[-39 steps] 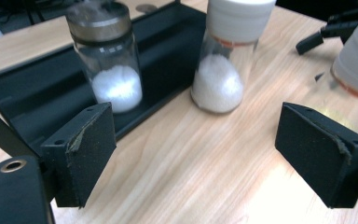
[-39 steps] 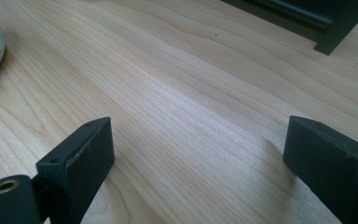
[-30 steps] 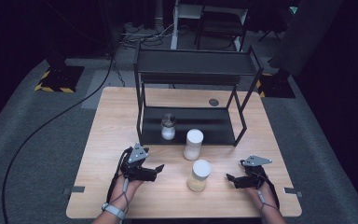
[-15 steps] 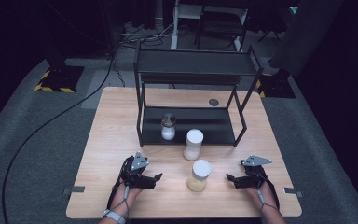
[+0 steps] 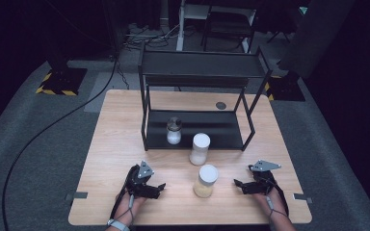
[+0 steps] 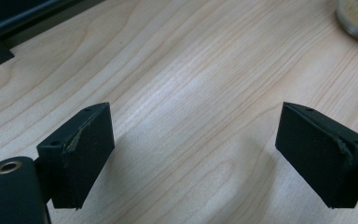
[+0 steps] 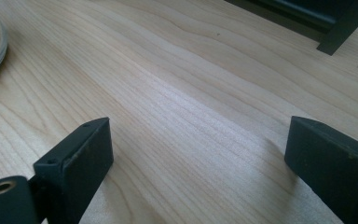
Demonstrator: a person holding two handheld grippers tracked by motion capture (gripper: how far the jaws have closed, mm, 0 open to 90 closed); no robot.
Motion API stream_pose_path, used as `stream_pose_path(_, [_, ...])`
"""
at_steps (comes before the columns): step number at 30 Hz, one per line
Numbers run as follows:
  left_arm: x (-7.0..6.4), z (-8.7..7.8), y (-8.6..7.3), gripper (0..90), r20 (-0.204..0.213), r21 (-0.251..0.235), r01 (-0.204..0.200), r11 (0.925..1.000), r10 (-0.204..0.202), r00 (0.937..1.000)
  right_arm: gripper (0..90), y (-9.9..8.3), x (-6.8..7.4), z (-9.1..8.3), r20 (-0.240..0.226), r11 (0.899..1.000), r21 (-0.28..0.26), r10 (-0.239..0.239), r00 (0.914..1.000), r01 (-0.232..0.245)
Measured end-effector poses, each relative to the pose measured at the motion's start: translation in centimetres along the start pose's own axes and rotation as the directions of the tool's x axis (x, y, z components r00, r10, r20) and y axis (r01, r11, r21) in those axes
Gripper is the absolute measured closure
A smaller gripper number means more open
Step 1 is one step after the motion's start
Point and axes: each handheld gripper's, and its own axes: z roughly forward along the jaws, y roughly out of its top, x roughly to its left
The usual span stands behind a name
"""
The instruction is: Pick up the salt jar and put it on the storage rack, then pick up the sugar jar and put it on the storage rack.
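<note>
Left gripper (image 5: 158,188) pulled back toward my table edge, jaws wide.
Right gripper (image 5: 239,184) wide too; between them I see the white-lidded jar (image 5: 206,181) of tan grain, upright.

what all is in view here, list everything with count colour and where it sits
jar with tan contents: 1, white lid, near table edge between the two grippers
white-filled jar: 1, white lid, on the table just in front of the rack
small glass jar: 1, clear, grey lid, white contents, on the rack's bottom shelf
rack: 1, black, two shelves, far half of the table
table: 1, light wood
round disc: 1, dark, on the table behind the rack
left gripper: 1, black, jaws open, near left
right gripper: 1, black, jaws open, near right
</note>
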Motion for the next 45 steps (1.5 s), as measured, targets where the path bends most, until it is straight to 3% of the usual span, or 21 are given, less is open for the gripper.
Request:
stream_pose_path(5, [-0.1,0.1,0.2,8.2,0.001,0.011,-0.018,0.9998,0.018,0.9998,7.2,0.0,0.0,0.0,0.0,1.0,0.0,0.0,1.0,0.0])
stream_pose_path(27, [-0.3,0.1,0.2,7.8,-0.004,0.012,-0.013,0.9998,0.013,0.9999,6.2,0.4,0.1,-0.1,0.005,1.0,0.013,0.009,0.9999,-0.009])
stream_pose_path(33, [-0.2,0.1,0.2,7.8,-0.003,0.012,-0.013,0.9998,0.013,0.9999,6.2,0.5,-0.1,-0.8,-0.014,0.999,-0.033,0.027,0.9995,-0.028])
stream_pose_path(45, [-0.3,0.1,0.2,7.8,-0.004,0.012,-0.013,0.9998,0.013,0.9999,6.3,2.3,0.7,-2.2,-0.023,0.992,-0.129,-0.005,0.9997,0.002])
